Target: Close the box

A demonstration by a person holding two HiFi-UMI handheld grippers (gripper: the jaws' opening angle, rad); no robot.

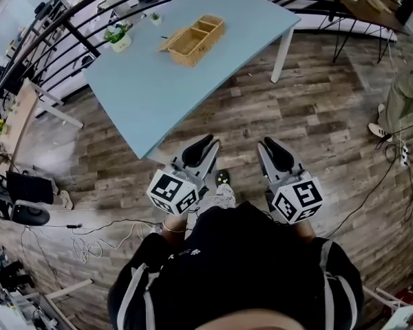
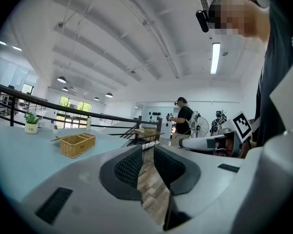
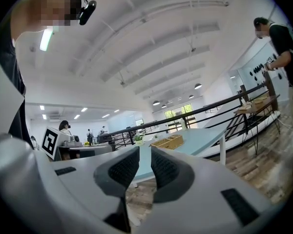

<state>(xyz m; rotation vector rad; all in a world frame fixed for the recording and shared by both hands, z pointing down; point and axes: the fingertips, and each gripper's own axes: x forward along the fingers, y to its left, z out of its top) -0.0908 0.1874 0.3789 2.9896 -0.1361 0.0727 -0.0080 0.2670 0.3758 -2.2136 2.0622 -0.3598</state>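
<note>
A wicker box (image 1: 193, 40) with inner compartments stands on the light blue table (image 1: 158, 95), its top uncovered and a thin flap sticking out at its left side. The box also shows far off in the left gripper view (image 2: 77, 144) and in the right gripper view (image 3: 168, 142). Both grippers are held close to the person's body over the wooden floor, well short of the table. My left gripper (image 1: 210, 143) (image 2: 147, 156) has its jaws a narrow gap apart with nothing between them. My right gripper (image 1: 265, 144) (image 3: 145, 158) likewise shows a narrow empty gap.
A small potted plant (image 1: 118, 38) stands near the table's far left corner. A black railing (image 1: 69, 19) runs behind the table. Cables (image 1: 103, 239) lie on the floor at the left. Another person (image 2: 184, 118) stands by a wooden table (image 1: 368, 5) at the back right.
</note>
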